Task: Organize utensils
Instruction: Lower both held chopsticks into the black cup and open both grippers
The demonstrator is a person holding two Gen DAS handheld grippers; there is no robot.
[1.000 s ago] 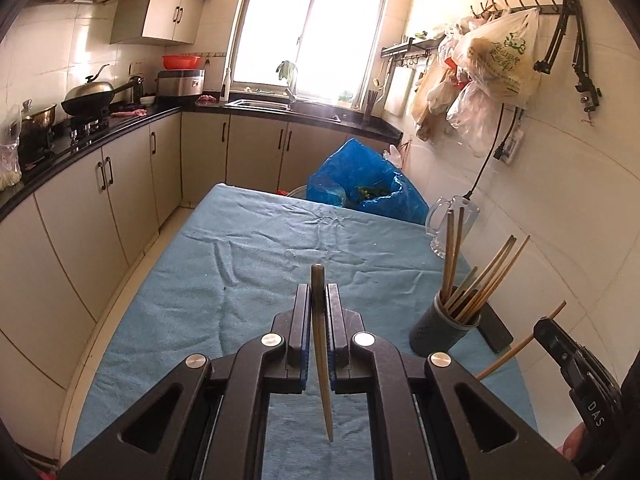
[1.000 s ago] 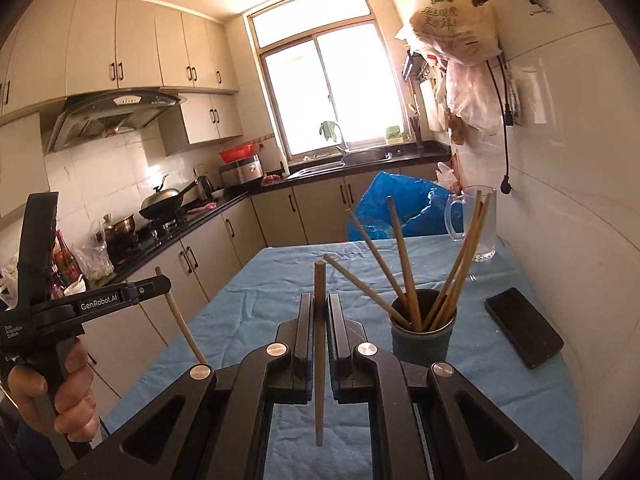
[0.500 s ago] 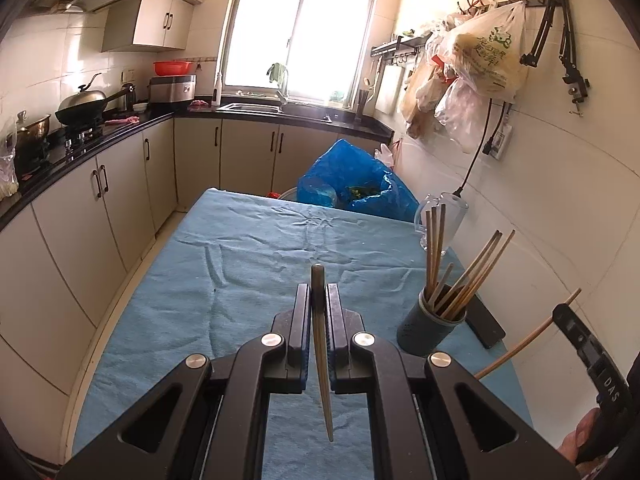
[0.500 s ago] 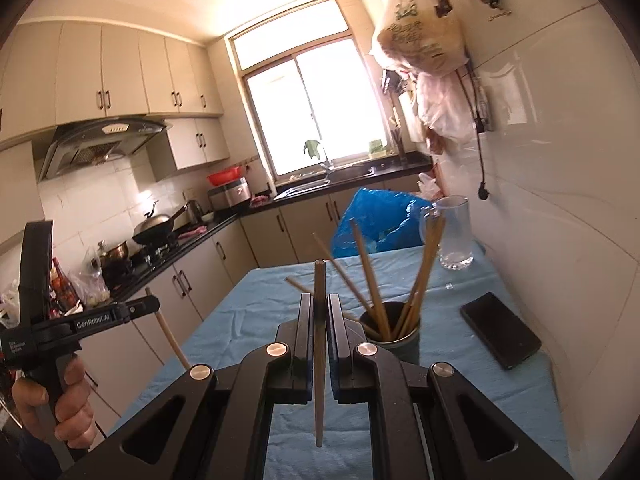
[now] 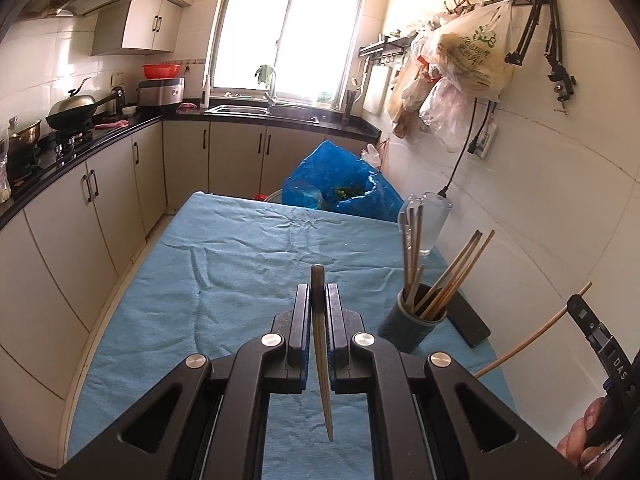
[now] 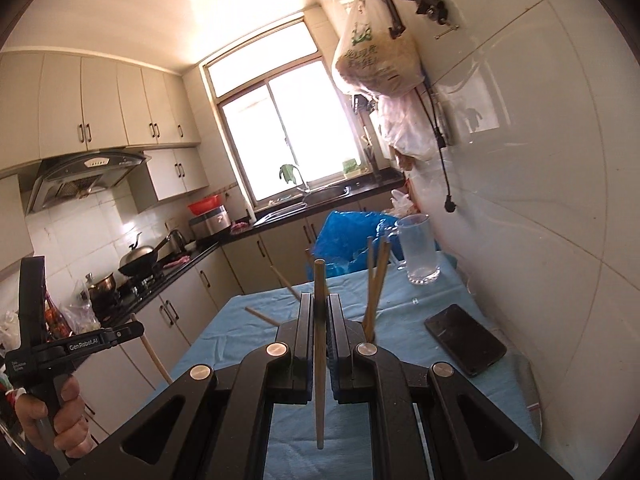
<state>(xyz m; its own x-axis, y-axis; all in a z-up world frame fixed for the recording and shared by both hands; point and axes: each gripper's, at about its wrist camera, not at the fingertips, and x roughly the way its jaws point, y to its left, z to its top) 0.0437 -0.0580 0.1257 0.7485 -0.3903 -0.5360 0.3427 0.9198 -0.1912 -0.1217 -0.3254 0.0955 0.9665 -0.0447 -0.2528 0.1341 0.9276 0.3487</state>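
Wooden chopsticks are held one in each hand-held gripper. The left hand-held gripper (image 5: 319, 304) is closed on a dark-tipped chopstick (image 5: 321, 360), which stands between its jaws above the blue-covered surface (image 5: 240, 272). Ahead and to its right stands a dark cup (image 5: 412, 326) with more chopsticks, a black phone (image 5: 470, 322) just behind it. The right hand-held gripper (image 6: 319, 308) is closed on a pale chopstick (image 6: 320, 356); the cup is just ahead of it, mostly hidden by its jaws.
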